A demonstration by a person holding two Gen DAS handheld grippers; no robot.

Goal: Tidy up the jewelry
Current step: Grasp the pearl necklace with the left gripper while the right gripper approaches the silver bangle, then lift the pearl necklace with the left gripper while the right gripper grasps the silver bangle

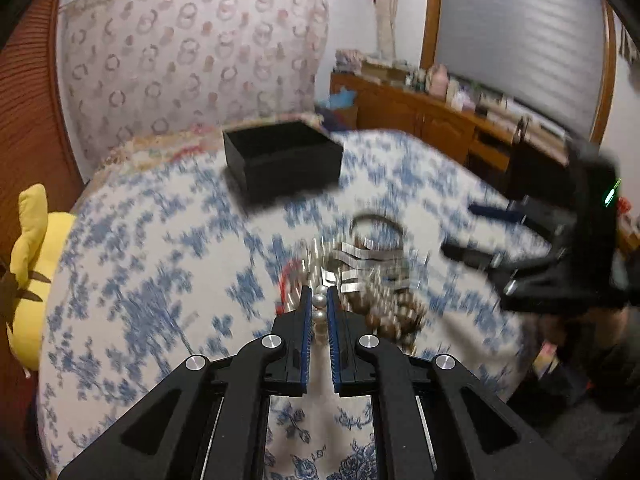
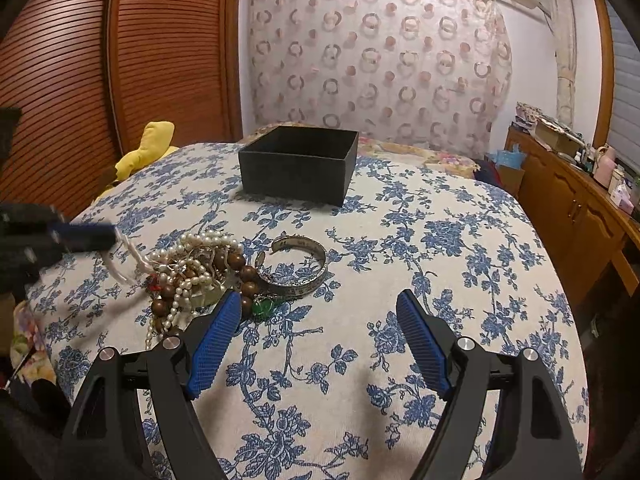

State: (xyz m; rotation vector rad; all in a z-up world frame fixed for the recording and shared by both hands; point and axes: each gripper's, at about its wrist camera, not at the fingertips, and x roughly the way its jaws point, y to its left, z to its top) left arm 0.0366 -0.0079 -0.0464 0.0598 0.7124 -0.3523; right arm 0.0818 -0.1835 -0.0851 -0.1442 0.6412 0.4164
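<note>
Pearls [image 1: 319,312] sit pinched between the blue pads of the left gripper [image 1: 319,300], whose jaws are closed on the strand (two round beads show in the narrow gap). Just beyond its tips lies the rest of the jewelry pile [image 2: 192,272], blurred in the left view: more pearl strands tangled with brown wooden beads [image 2: 240,276] and a green stone [image 2: 264,307]. To the right of that tangle, touching it, rests a silver bangle [image 2: 298,268], open-ended and lying flat on the blue-flowered bedspread [image 2: 400,240]. Farther ahead of both tools stands a black box [image 2: 298,164], lidless and upright. The right gripper [image 2: 320,344] hovers with its jaws spread wide and nothing between them, its left finger beside the pile's near edge.
</note>
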